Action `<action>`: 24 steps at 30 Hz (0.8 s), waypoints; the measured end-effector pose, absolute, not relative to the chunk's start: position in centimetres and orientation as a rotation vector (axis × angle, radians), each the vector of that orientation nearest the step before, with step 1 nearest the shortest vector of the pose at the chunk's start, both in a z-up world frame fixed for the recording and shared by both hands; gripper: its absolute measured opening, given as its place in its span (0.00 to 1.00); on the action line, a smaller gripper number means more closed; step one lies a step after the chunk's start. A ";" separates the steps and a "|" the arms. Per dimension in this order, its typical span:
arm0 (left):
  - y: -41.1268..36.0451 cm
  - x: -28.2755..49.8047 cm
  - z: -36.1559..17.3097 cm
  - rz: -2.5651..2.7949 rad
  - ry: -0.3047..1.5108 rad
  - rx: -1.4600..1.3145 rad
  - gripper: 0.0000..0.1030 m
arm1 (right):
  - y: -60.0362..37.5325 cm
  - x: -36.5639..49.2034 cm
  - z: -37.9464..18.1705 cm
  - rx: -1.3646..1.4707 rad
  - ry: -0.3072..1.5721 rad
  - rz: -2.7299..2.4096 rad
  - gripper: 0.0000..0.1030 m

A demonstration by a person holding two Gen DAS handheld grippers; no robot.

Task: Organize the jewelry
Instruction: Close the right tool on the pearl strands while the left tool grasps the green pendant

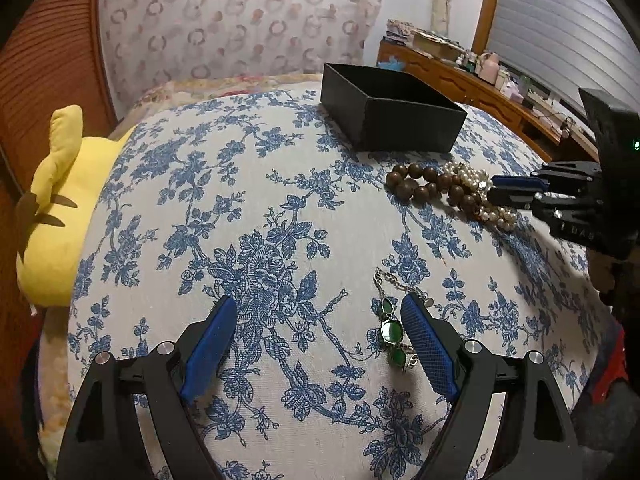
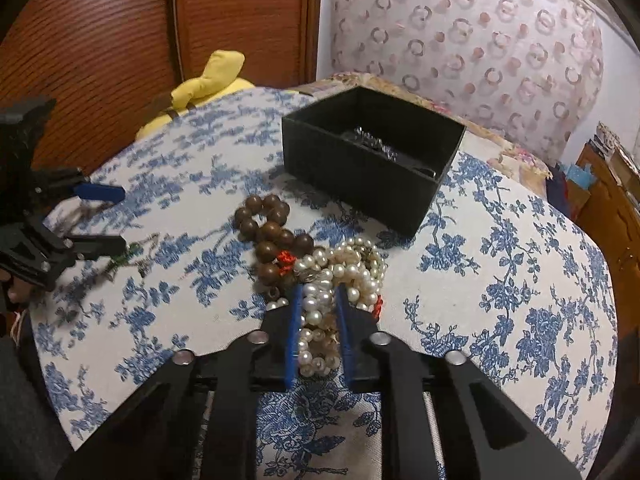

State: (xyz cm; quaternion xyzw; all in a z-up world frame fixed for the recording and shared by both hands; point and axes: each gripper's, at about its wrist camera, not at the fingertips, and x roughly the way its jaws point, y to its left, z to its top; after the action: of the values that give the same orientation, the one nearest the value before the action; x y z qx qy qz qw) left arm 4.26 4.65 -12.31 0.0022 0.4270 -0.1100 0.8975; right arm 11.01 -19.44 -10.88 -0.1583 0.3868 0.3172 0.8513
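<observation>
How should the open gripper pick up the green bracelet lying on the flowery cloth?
Probably by a middle green stone of the green bracelet, coming down from above. It lies flat and thin, running away from the left gripper, whose open fingers could close across its narrow width.

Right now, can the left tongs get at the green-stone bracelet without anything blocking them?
Probably yes. The left tongs stand wide open just above the cloth, and the green-stone bracelet lies beside the inner face of one pad. Nothing sits on it; the bead pile and the right tongs are farther off.

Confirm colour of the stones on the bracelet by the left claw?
Green stones in silver links; clearest in the left wrist view.
</observation>
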 end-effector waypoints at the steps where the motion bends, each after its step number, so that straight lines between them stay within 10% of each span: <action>1: 4.7 4.2 -12.3 -0.230 0.885 0.003 0.78 | -19.6 11.0 -10.7 -0.324 0.809 0.668 0.15; 18: 2.8 3.3 -11.7 -0.281 0.867 0.016 0.78 | -21.1 9.9 -6.6 -0.263 0.680 0.653 0.07; 24: 1.9 2.7 -11.6 -0.309 0.866 0.032 0.54 | -21.3 9.9 -6.9 -0.264 0.687 0.648 0.07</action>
State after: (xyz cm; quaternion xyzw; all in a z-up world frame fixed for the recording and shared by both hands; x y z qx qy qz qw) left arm 2.73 1.90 -11.58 0.0153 0.4179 -0.1490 0.8960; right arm 9.93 -21.28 -6.89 -0.1268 0.3301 0.3112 0.8821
